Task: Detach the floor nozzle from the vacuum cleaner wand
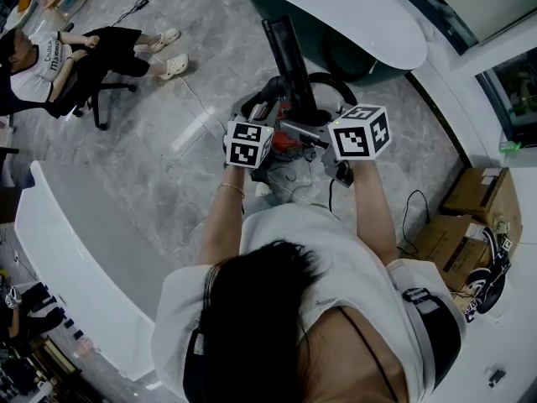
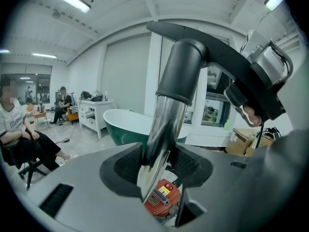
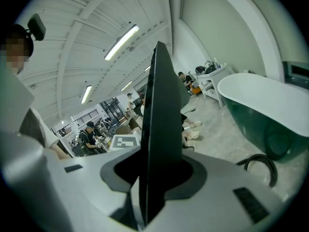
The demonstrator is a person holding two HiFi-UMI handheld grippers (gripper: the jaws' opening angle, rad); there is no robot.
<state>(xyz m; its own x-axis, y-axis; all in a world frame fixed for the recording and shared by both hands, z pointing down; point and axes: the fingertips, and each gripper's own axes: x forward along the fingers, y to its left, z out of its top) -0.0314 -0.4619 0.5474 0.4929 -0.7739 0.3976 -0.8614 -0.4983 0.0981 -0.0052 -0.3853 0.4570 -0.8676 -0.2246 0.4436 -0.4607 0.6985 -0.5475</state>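
I stand over the red vacuum cleaner body on the grey floor. Its chrome wand rises between the jaws of my left gripper, which is shut on the tube just below the dark grey neck of the floor nozzle. The black floor nozzle points up and away from me. My right gripper is shut on the nozzle's flat black plate, seen edge-on. Both marker cubes sit side by side over the vacuum.
A green bathtub with a white rim stands just beyond the nozzle. Cardboard boxes lie at the right, and a white curved counter at the left. A person sits on a chair at far left. A black hose loops on the floor.
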